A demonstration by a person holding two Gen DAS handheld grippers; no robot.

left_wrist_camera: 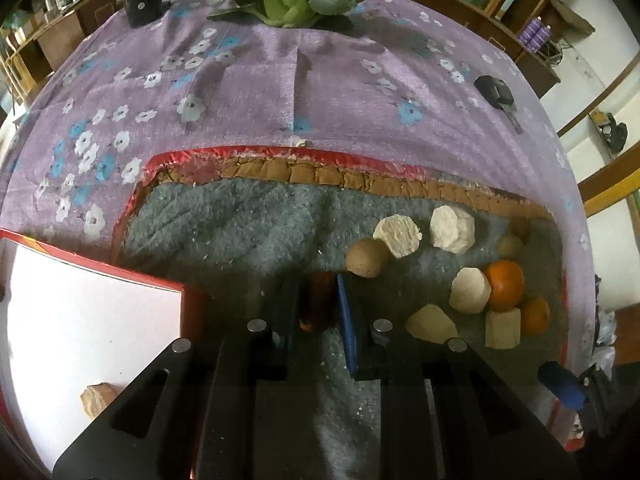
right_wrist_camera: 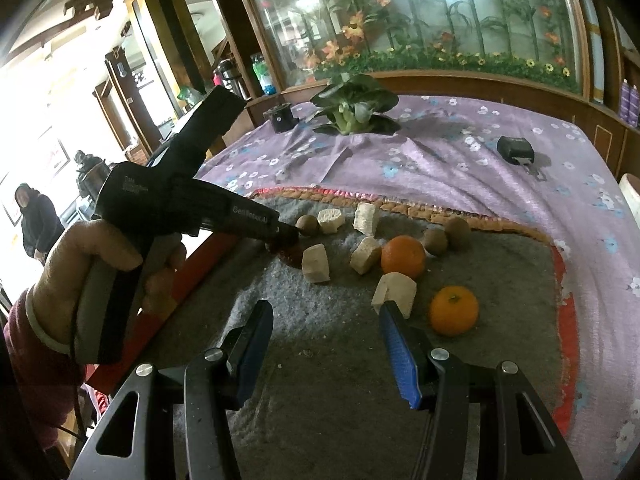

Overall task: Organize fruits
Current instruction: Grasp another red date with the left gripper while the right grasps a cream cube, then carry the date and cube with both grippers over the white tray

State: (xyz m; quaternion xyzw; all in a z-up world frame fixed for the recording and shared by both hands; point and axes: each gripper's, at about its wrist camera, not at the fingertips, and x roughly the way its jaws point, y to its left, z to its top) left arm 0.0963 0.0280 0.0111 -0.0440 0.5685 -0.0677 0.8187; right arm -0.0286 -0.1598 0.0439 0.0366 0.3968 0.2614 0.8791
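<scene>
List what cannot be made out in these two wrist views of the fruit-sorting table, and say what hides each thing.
- Reddish item, left wrist view: the left gripper is shut on it; its fingers cover most of it, so its kind is unclear.
- Same item, right wrist view: the gripper's tip hides most of it.
- White box, left wrist view: cut off by the frame's edge.
- Brown lump inside: too small to identify.

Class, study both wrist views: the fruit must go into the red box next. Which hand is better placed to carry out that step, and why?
Left. The left gripper is already shut on a small reddish-brown fruit, with the red box right beside it. The right gripper hangs open and empty over the grey mat, farther from the box.
</scene>
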